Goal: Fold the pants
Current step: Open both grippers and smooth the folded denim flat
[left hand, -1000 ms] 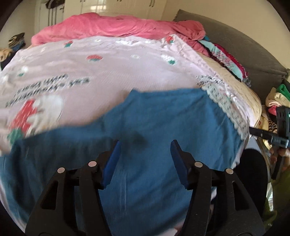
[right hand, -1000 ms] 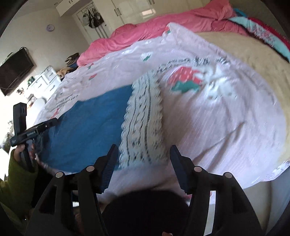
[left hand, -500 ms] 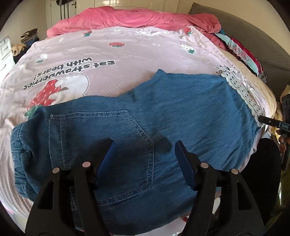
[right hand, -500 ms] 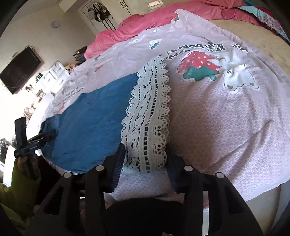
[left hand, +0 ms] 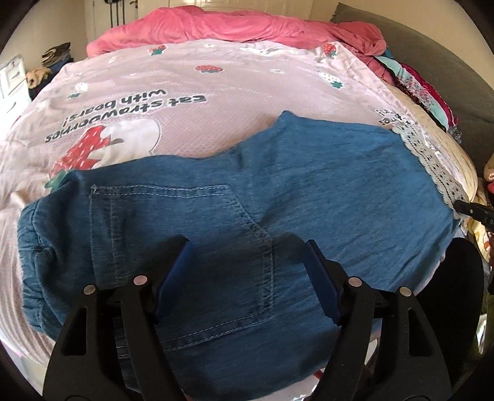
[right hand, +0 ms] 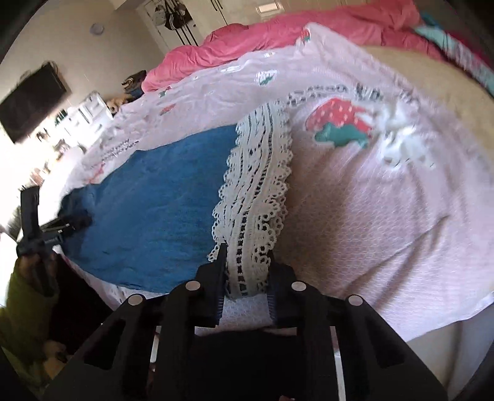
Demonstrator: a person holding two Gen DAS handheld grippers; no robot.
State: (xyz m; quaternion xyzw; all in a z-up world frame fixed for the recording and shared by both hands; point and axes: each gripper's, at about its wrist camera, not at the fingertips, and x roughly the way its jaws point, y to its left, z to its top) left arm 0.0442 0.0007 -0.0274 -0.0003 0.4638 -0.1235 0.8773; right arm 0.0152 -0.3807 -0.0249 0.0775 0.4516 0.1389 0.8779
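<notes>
Blue denim pants [left hand: 324, 185] lie flat across the near edge of the bed, back pocket [left hand: 185, 222] up, waistband at the left. Their white lace hem [left hand: 432, 160] is at the right. My left gripper [left hand: 247, 246] hovers over the pocket, jaws opening, with no fabric pinched between them. In the right wrist view the pants [right hand: 160, 200] stretch away to the left. My right gripper [right hand: 247, 262] is closing on the lace hem [right hand: 256, 185], which is bunched between the pads. The left gripper [right hand: 58, 231] shows at the far end, held by a green-sleeved hand.
A pink strawberry-print sheet [left hand: 216, 77] covers the bed. A pink duvet [left hand: 231, 27] is heaped at the far side, patterned clothes [left hand: 426, 92] lie against a grey headboard [left hand: 432, 71]. A wall TV [right hand: 31, 101] and a white dresser stand beyond the bed.
My right gripper's fingers drew together around the lace hem. My left gripper's fingers spread wider and its view settled lower over the back pocket.
</notes>
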